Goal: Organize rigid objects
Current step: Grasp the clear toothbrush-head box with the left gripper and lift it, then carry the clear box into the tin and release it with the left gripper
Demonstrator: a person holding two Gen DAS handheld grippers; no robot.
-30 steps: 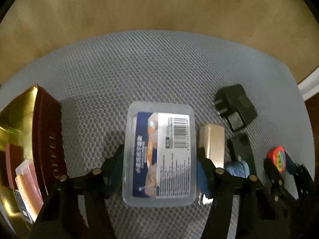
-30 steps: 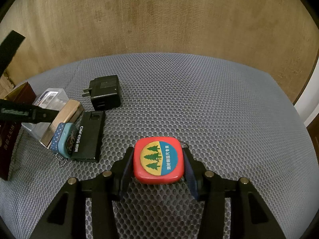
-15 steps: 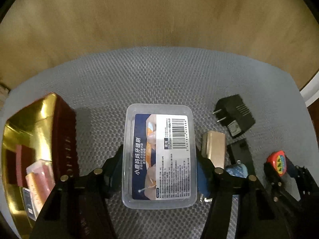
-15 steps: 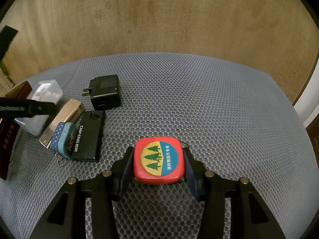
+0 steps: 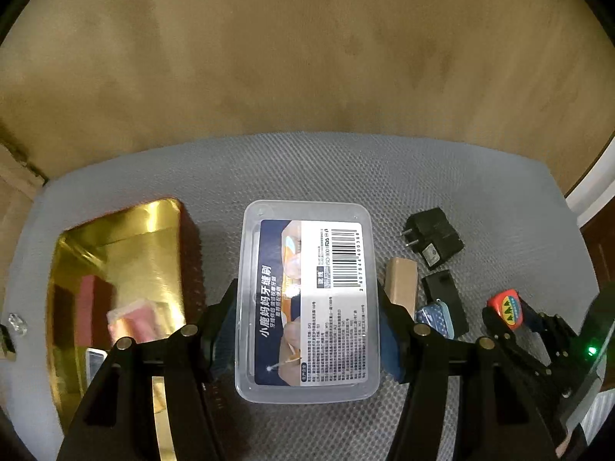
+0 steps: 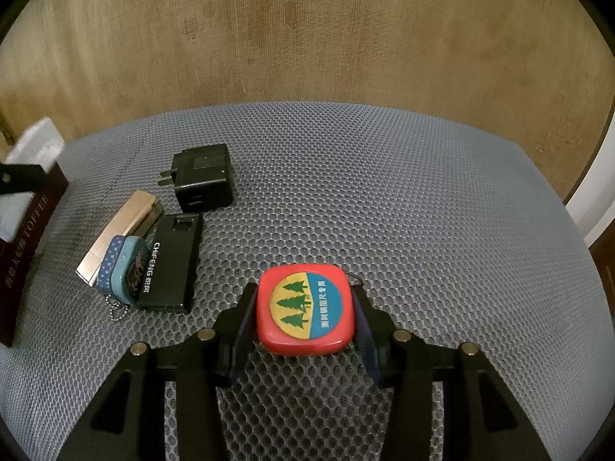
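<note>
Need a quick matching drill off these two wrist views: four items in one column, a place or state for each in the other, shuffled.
Things:
1. clear box
2. red tape measure
3. black charger
4. small blue tin

Places or states:
A. leaning on the flat black case, bead chain on the mat
B. between the right gripper's closing fingers, on the mat
C. held in the left gripper, beside the gold-lined tin
D. lying alone on the mat, prongs showing

Pairs: 1-C, 2-B, 3-D, 4-A
</note>
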